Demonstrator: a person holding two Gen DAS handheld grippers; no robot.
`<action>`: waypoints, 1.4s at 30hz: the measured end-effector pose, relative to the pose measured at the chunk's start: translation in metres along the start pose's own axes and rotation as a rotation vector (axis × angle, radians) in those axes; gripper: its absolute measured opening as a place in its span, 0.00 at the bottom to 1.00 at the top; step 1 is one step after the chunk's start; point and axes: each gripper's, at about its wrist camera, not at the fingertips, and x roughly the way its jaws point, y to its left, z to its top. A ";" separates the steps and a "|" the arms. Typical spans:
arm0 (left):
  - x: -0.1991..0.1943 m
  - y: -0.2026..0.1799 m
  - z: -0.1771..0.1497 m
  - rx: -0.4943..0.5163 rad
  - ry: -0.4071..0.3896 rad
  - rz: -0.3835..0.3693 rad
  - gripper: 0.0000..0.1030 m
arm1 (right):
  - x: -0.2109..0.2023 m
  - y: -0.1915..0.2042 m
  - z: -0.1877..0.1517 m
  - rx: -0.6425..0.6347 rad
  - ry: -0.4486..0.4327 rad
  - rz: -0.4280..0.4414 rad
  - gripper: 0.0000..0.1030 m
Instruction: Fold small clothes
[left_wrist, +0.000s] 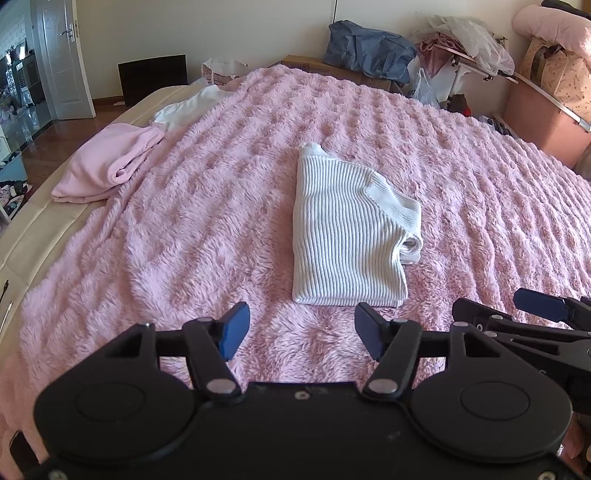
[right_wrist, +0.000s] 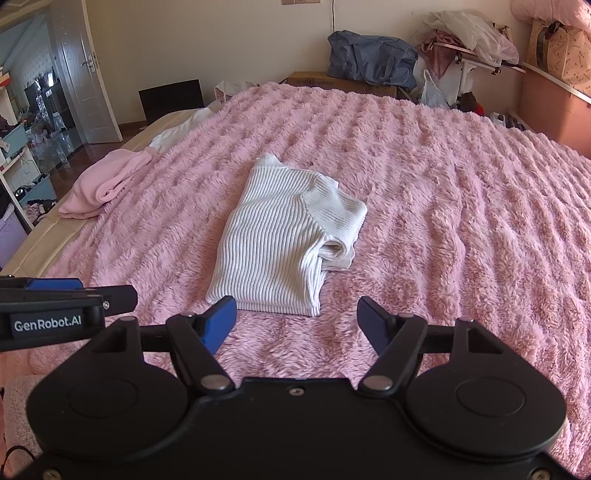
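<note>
A white ribbed sweater (left_wrist: 343, 229) lies folded into a narrow rectangle on the pink fluffy blanket (left_wrist: 221, 206), a sleeve tucked at its right side; it also shows in the right wrist view (right_wrist: 280, 243). My left gripper (left_wrist: 301, 330) is open and empty, hovering just short of the sweater's near edge. My right gripper (right_wrist: 297, 323) is open and empty, also just short of that near edge. The right gripper shows at the right edge of the left wrist view (left_wrist: 539, 310); the left gripper shows at the left edge of the right wrist view (right_wrist: 66, 299).
A pink garment (left_wrist: 107, 166) and a white garment (left_wrist: 192, 105) lie bunched at the bed's far left edge. Beyond the bed stand a blue bag (left_wrist: 369, 46) on a cardboard box, a cluttered rack with plastic bags (left_wrist: 465, 40), and pink storage boxes (left_wrist: 546, 122).
</note>
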 end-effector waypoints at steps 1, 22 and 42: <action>0.000 0.000 0.000 0.000 -0.001 0.000 0.65 | 0.001 0.000 0.001 -0.001 0.000 0.001 0.70; 0.002 -0.002 -0.001 0.019 0.007 0.000 0.65 | 0.000 0.002 0.003 -0.009 0.001 -0.001 0.70; 0.007 -0.005 0.001 0.036 0.022 0.007 0.65 | 0.000 -0.001 0.003 -0.003 0.002 0.001 0.70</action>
